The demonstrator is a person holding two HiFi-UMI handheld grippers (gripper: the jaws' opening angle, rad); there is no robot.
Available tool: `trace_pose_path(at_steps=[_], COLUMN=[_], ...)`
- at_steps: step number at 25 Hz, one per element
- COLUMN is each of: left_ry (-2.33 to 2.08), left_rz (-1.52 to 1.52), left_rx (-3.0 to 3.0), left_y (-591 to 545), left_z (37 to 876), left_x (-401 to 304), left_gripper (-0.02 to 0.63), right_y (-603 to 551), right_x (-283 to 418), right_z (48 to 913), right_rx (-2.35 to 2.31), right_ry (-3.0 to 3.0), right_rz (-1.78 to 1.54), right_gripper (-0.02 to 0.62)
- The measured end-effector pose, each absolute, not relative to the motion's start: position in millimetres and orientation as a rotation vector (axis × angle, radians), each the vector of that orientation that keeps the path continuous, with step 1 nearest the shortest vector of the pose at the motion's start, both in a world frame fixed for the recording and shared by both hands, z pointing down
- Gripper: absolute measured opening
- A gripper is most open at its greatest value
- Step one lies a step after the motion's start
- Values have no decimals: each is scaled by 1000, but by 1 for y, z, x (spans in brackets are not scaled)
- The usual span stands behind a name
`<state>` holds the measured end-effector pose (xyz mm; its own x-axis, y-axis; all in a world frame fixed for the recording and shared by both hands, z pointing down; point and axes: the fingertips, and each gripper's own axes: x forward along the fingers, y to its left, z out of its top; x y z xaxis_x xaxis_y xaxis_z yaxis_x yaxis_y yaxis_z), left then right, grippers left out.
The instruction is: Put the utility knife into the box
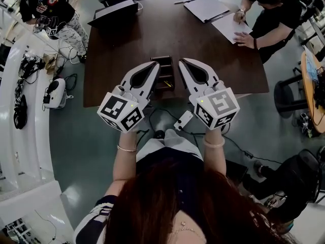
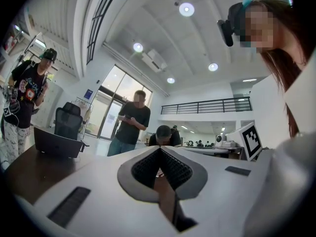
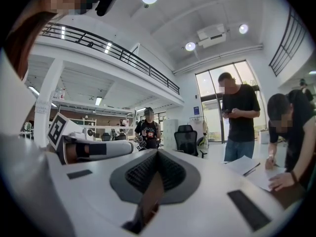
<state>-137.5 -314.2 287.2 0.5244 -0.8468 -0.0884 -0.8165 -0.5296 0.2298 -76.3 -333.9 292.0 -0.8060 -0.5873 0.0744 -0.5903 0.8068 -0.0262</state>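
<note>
In the head view a dark open box stands near the front edge of the brown table. A thin yellow-tipped item, which looks like the utility knife, lies at the box's near end, partly hidden between the grippers. My left gripper hovers just left of the box and my right gripper just right of it. Both are shut, with nothing between their jaws. In the gripper views, the left gripper and right gripper point level across the room; neither box nor knife shows there.
A closed laptop lies at the table's far left, papers at the far right. A person leans over the right side, writing. Another person stands far left. Cables and a small white device lie on the floor.
</note>
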Motion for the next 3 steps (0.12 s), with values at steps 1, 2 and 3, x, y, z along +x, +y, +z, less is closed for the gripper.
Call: trace_pose_path(at_steps=[1,2,3], left_ry=[-1430,-1430,-1429], left_rz=[-284,-284,-284], left_rx=[2600,2601,2601], left_y=[-314,-313,-313], left_z=[287,287,287], left_x=[-137,-136,-136], left_gripper=[0,0,0], right_y=[-333,-333,-332], right_x=[-76,-75,-75], right_z=[292,292,292], right_rx=[954,953,952], right_ry=[-2926,-2925,-2925], right_rz=[72,70,69], right_gripper=[15,15,15])
